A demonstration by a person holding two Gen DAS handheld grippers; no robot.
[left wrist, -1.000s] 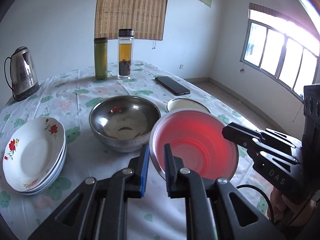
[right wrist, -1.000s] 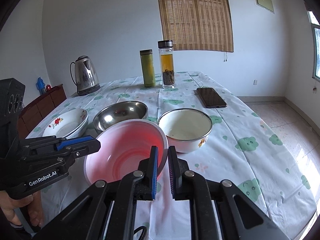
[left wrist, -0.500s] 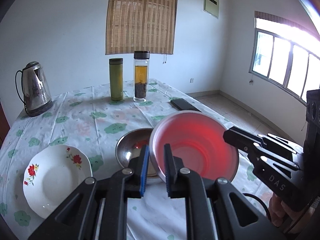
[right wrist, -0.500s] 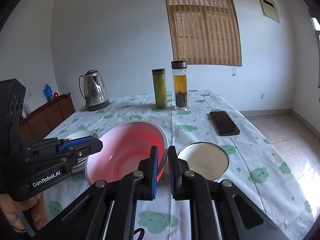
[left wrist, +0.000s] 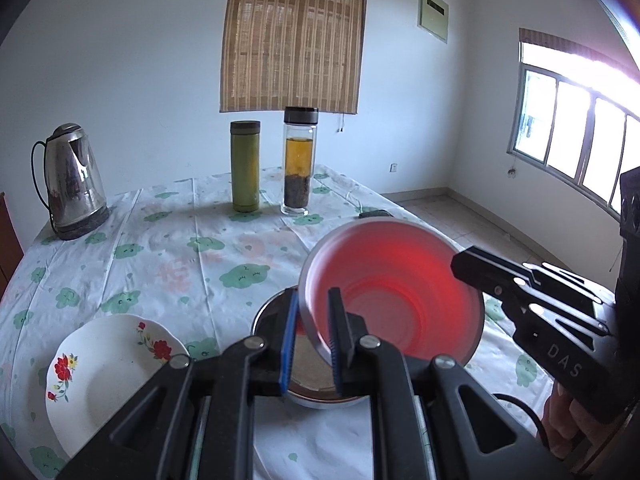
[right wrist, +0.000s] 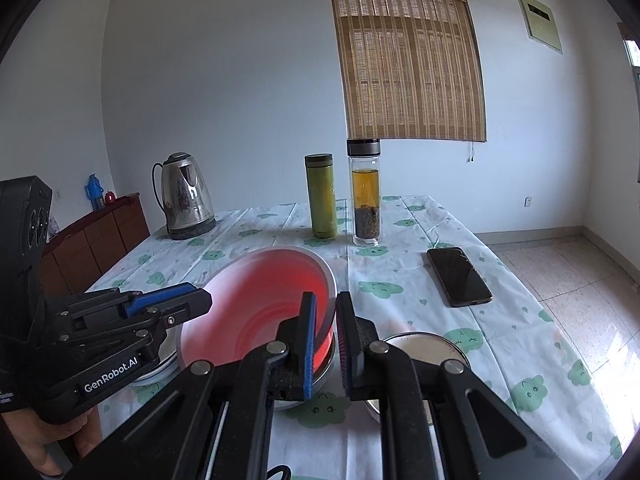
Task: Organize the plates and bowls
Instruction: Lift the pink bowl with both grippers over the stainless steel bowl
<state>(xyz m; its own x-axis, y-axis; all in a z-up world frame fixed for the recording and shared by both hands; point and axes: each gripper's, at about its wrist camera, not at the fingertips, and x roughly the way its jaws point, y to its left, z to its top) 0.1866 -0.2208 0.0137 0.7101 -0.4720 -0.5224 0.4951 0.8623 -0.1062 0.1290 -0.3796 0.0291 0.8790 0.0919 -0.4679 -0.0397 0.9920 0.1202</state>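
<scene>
You hold the pink bowl (left wrist: 394, 296) in the air above the steel bowl (left wrist: 276, 312) on the table (left wrist: 168, 248). Your left hand-held gripper (left wrist: 312, 332) pinches its rim at 9 o'clock; your right hand-held gripper (right wrist: 325, 332) pinches the rim at 3 o'clock. The flowered plate (left wrist: 100, 376) lies at the steel bowl's 9 o'clock, the enamel bowl (right wrist: 428, 346) at its 3 o'clock.

Left wrist view: looks forward and down along its jaws from close above the tabletop (left wrist: 168, 248), toward the far wall. Right wrist view: same heading, set further right. Both share the red bowl (left wrist: 400, 292) (right wrist: 264, 300), kettle (left wrist: 72, 184) (right wrist: 184, 196), two bottles and blind.
</scene>
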